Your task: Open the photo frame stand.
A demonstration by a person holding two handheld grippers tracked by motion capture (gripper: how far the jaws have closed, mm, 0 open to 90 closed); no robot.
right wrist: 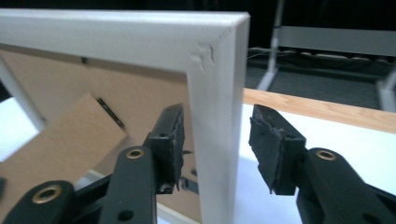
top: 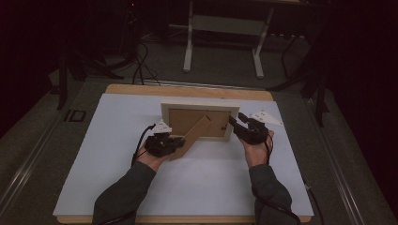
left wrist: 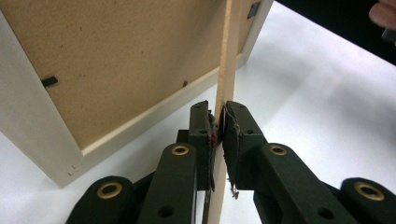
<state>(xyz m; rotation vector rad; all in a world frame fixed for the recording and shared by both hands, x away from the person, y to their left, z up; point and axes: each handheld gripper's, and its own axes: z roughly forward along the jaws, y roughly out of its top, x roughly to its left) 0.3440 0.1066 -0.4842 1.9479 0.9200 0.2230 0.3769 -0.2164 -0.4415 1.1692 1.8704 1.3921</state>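
- The frame (top: 199, 121) stands upright mid-surface (top: 187, 183), its brown back toward the person.
- Its stand (top: 191, 138) slants out from the back toward the lower left.
- The left tongs (left wrist: 218, 122) are clenched on the stand's thin edge.
- The right tongs (right wrist: 217, 140) straddle the frame's right border, released; the left pad is near the wood, the right pad stands clear.
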